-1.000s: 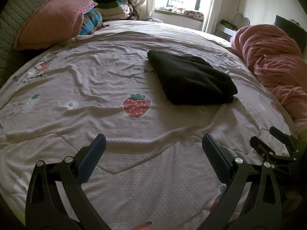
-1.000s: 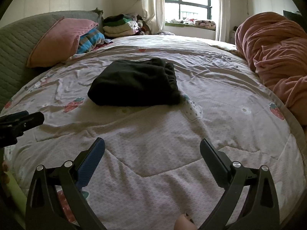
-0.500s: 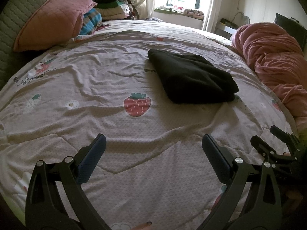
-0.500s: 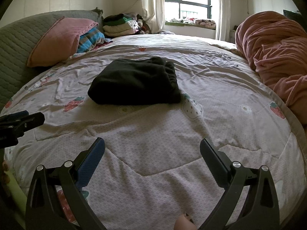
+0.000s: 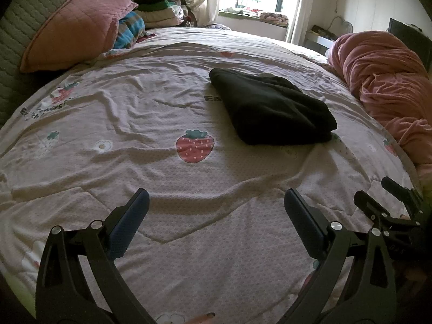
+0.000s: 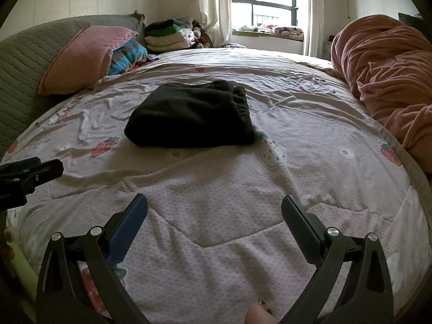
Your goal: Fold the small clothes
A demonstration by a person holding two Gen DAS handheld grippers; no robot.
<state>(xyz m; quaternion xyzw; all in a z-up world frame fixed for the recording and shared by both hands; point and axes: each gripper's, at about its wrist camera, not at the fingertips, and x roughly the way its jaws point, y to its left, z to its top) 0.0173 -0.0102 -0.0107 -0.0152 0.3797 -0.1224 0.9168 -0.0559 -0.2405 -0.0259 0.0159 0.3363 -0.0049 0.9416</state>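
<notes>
A black garment (image 5: 270, 108) lies folded into a compact rectangle in the middle of the bed; it also shows in the right wrist view (image 6: 191, 116). My left gripper (image 5: 216, 208) is open and empty, held above the strawberry-print bedspread (image 5: 121, 124) well short of the garment. My right gripper (image 6: 214, 210) is open and empty, also short of the garment. The right gripper shows at the right edge of the left wrist view (image 5: 388, 199). The left gripper shows at the left edge of the right wrist view (image 6: 32, 170).
A pink pillow (image 5: 73, 29) and striped cloth (image 5: 129, 29) lie at the back left by the grey headboard (image 6: 24, 75). A stack of folded clothes (image 6: 170, 35) sits behind. A bundled pink duvet (image 6: 386, 70) fills the right side. The bed edge runs near the grippers.
Both grippers have stayed almost still and open. The view has crept very slightly; the folded black garment has not moved.
</notes>
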